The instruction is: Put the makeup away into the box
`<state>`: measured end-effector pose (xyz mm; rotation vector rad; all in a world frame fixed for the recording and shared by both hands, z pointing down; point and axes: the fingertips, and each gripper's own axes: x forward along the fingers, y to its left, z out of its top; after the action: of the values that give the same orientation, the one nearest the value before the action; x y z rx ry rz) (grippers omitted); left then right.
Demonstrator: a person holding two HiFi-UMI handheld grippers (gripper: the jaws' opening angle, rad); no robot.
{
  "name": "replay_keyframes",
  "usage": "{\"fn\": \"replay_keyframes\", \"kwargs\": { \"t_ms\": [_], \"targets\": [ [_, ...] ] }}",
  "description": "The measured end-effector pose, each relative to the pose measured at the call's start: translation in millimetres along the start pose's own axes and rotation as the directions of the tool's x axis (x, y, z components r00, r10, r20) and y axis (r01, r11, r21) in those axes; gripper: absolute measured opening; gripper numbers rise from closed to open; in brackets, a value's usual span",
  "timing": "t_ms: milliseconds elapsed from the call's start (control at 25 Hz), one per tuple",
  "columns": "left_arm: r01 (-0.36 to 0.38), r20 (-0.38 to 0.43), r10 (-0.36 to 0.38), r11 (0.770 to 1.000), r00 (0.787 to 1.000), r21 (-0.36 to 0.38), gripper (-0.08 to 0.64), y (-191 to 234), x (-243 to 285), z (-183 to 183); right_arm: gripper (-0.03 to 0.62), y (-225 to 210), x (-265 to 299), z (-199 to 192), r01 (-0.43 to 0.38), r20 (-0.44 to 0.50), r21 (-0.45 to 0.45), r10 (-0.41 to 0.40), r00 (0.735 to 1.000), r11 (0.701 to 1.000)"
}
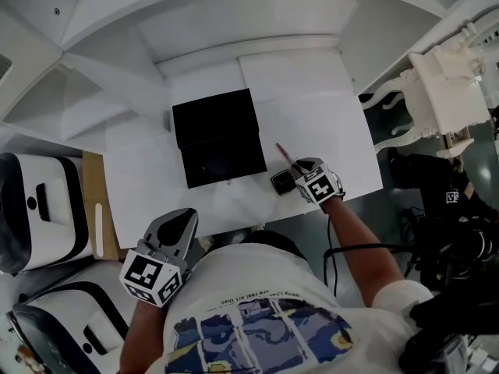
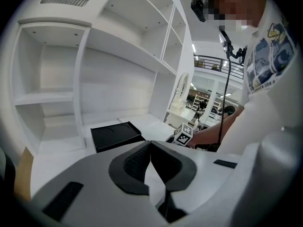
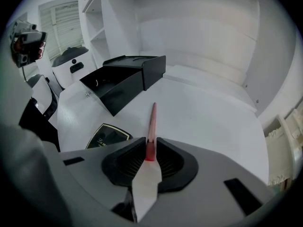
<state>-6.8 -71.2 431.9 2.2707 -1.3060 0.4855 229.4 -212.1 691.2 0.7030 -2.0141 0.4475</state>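
An open black box [image 1: 218,135] [image 3: 120,77] [image 2: 116,135] stands on the white table [image 1: 327,123], its lid tipped back. Right of it lies a slim red makeup pencil [image 1: 284,153] [image 3: 152,122]. My right gripper [image 1: 297,165] [image 3: 150,148] points steeply down, its pads closed against the pencil's near end; the rest of the pencil rests on the table. A black compact [image 1: 281,182] [image 3: 108,137] lies just left of that gripper. My left gripper [image 1: 182,216] [image 2: 150,148] hangs at the table's near edge by my body, shut and empty.
White shelving rises behind the table. Two white-and-black machines [image 1: 39,209] and a cardboard piece [image 1: 93,201] stand on the left. White ornate furniture [image 1: 448,84] stands off the table's right end. Bare tabletop lies right of the box.
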Motion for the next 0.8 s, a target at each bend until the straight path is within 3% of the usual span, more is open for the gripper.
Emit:
{"fn": "replay_keyframes", "kwargs": {
  "t_ms": [120,800],
  "targets": [
    [-0.007,0.006,0.007,1.000,1.000,-0.001,0.014,0.0,0.6,2.5,0.063,2.6,0.9,0.7,-0.005,0.000,0.009,0.005,1.000,1.000],
    [0.029,0.034,-0.029,1.000,0.999,0.003,0.014,6.9,-13.4,-0.4,0.057,-10.2,-30.7,7.7,0.047,0.031,0.173,-0.053,0.998,0.984]
  ]
}}
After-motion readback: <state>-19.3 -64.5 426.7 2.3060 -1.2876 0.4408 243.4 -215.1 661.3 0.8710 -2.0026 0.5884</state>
